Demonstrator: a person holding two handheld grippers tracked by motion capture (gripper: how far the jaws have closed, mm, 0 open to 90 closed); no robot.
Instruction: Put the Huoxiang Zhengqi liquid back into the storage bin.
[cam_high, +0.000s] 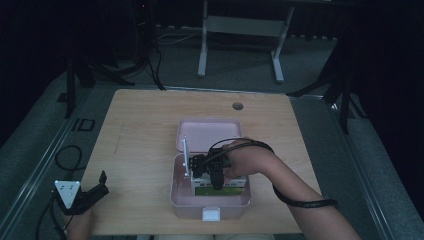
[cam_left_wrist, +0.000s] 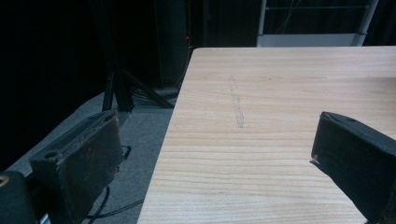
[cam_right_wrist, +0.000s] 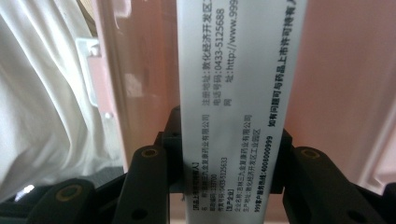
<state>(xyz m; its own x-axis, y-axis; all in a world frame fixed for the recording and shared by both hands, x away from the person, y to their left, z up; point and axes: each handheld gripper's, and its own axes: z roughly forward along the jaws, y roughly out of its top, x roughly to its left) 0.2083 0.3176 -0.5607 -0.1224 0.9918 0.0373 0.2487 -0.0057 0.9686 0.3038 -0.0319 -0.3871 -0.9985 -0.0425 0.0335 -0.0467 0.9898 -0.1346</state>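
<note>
A pale wooden table (cam_high: 150, 130) with rounded corners and a round cable hole spans the middle of the high view. At lower centre sits a pink plastic box (cam_high: 180, 197), its hinged lid (cam_high: 209, 134) lying open behind it. Above the box's left wall, the right gripper (cam_high: 192, 165) clamps a thin white carton (cam_high: 185, 156) upright. In the right gripper view the carton (cam_right_wrist: 238, 93) carries Chinese print, "0433-5125688", "http://www.999" and "4008000999". At lower left, the left gripper (cam_high: 95, 189) rests at the table edge, jaws wide apart, holding nothing.
</note>
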